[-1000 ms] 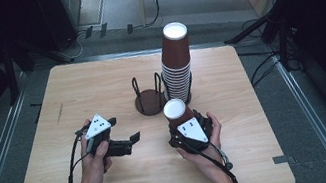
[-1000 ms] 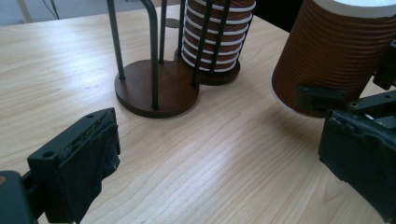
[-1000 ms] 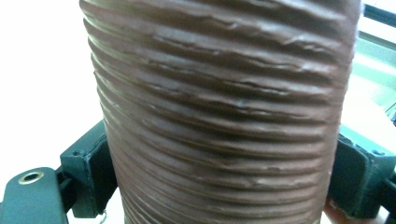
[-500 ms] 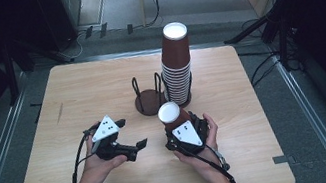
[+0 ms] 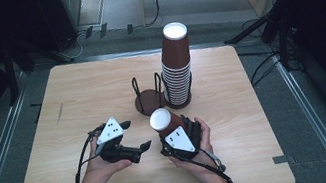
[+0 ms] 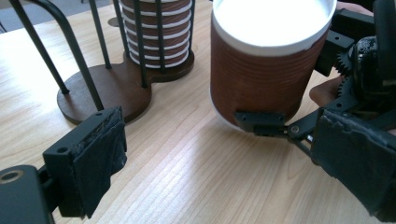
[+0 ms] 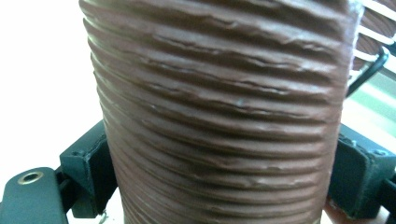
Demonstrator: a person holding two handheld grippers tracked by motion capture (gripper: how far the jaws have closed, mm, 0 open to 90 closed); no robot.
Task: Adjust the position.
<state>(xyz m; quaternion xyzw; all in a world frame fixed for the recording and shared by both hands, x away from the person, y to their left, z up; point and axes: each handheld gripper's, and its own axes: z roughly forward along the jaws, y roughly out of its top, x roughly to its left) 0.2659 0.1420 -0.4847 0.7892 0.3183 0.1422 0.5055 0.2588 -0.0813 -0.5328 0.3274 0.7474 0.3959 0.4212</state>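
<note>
Where the pale, straight-grained wooden desk (image 5: 76, 101) lies bare at its left side, a thin dark scratch marks the surface. Next along, the left claw (image 5: 142, 149), a black frame topped by a grey three-cornered plate, rests low over the desk in the person's left hand (image 5: 98, 166). Its jaws stand apart with nothing between them, and the left gripper view shows their pads wrapped in rough, creased black tape. They point toward the brown paper cup (image 5: 164, 122), which sits just beside them.

That cup is ribbed with fine horizontal ridges, tapers to a narrower base and has a smooth white inside and rim. It is near the front middle of the desk, tilted, and clamped around its wall by the right claw (image 5: 174, 129); the right gripper view shows a black pad pressing each side of the corrugated wall (image 7: 224, 116). The right hand (image 5: 197, 141) cups that claw from behind.

Beyond the cup stands a dark, round-based wooden holder (image 5: 149, 99) with thin black wire loops rising from it. Its right half carries a tall stack of matching cups (image 5: 176, 63), their white rims showing as stripes between the wires.
</note>
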